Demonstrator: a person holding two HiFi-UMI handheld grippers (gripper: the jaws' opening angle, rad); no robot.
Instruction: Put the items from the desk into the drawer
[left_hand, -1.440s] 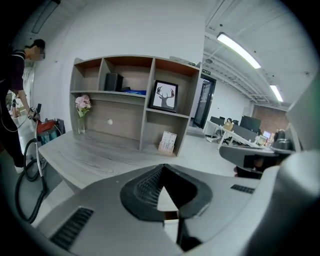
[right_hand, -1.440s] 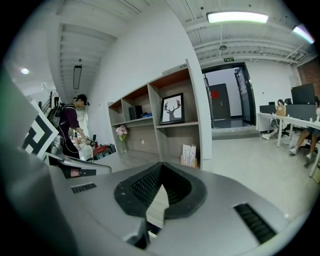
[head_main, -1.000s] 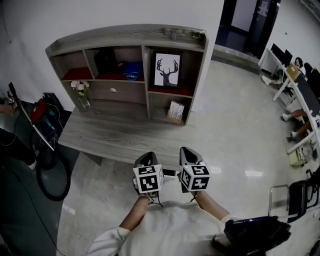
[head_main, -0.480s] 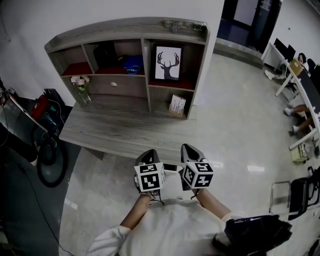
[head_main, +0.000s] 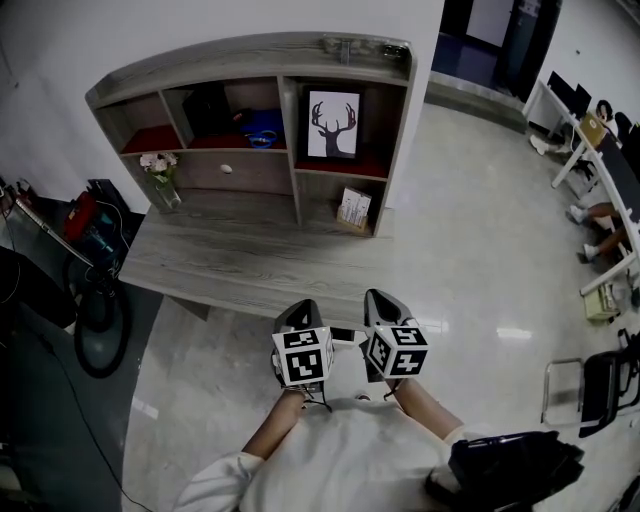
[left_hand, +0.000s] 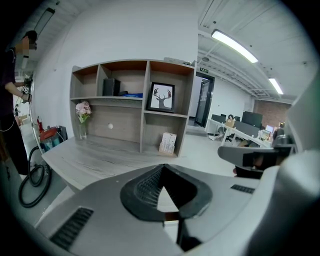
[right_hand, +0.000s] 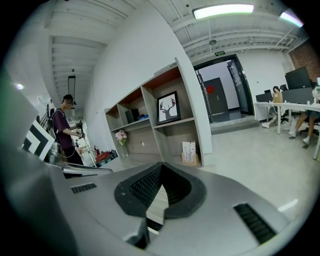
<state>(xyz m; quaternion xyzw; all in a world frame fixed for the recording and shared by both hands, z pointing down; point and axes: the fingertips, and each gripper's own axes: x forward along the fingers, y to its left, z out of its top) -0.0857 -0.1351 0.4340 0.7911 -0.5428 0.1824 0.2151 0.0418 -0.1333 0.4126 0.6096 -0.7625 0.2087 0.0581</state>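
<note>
desk (head_main: 230, 265) grey wood | on it: shelf unit (head_main: 250, 58) | flower vase (head_main: 163, 188) left | card box (head_main: 352, 210) lower-right compartment

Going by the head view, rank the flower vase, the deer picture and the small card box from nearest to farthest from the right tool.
1. The card box: bottom right of the shelf unit, just ahead of the right tool.
2. The deer picture: directly above the card box, higher and further back.
3. The flower vase: far left on the desk.
</note>
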